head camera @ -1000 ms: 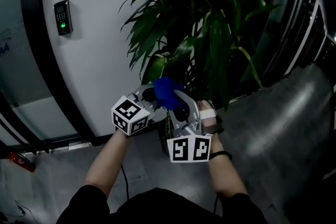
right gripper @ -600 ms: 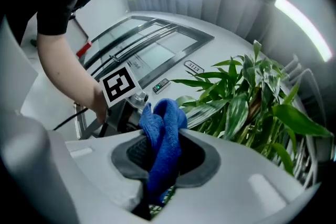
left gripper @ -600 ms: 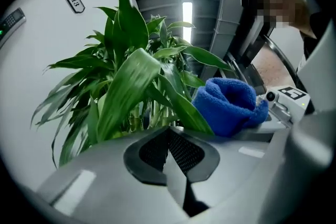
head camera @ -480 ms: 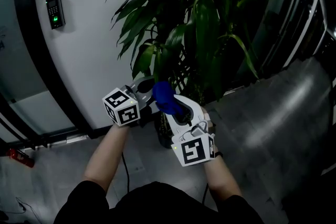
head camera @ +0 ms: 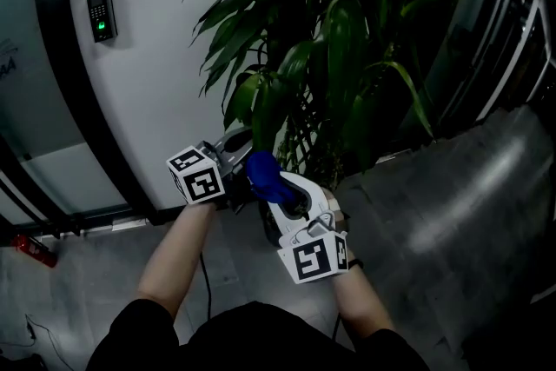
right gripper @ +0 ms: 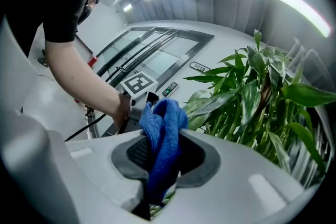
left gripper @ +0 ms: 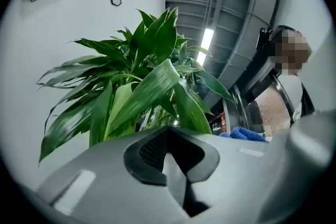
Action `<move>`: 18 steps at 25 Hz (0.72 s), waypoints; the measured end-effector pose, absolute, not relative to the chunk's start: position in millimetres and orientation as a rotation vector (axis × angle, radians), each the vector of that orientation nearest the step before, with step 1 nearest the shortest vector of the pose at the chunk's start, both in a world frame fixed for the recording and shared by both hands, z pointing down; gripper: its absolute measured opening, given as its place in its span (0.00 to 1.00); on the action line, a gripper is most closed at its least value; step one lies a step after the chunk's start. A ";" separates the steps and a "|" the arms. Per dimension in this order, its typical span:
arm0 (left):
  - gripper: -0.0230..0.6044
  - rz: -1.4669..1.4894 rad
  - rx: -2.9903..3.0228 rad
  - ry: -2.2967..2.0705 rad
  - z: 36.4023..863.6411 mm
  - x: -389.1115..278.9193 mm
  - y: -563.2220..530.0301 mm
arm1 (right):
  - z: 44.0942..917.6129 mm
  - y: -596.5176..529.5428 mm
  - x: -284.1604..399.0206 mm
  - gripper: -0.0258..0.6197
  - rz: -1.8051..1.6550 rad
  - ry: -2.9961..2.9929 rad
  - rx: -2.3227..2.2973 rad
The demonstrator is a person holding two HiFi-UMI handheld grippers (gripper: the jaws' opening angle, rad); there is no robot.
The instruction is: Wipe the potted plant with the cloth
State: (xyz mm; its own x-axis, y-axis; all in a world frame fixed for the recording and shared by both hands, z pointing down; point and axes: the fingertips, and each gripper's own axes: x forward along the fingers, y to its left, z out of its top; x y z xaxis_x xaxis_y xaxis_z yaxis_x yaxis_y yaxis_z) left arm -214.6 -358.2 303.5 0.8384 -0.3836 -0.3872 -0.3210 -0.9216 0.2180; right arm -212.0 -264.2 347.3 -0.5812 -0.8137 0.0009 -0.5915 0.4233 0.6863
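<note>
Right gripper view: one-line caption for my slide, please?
Right hand-held gripper shut on a blue cloth, with the potted plant ahead of its jaws.

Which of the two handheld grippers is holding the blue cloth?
The right gripper: its jaws pinch the blue cloth, while the left gripper has its jaws shut on nothing.

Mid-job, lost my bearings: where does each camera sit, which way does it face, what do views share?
Head view: on the person's head, steeply down at the potted plant; shows both forearms, left hand-held gripper, right hand-held gripper holding the blue cloth.
Left gripper view: on the left hand-held gripper, up along its shut, empty jaws into the leaves.
Right gripper view: on the right one, along jaws gripping the cloth; the left forearm shows.
Shared: all three show plant and cloth.
</note>
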 end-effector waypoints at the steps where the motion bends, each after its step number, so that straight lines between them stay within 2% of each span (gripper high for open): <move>1: 0.05 -0.660 2.865 -0.533 304.0 -215.6 -358.8 | 347.9 -264.8 -212.5 0.18 -0.931 -2.352 1.206; 18: 0.05 -0.663 2.782 -0.562 325.6 -222.4 -362.7 | 408.2 -266.3 -195.2 0.18 -0.808 -2.289 1.133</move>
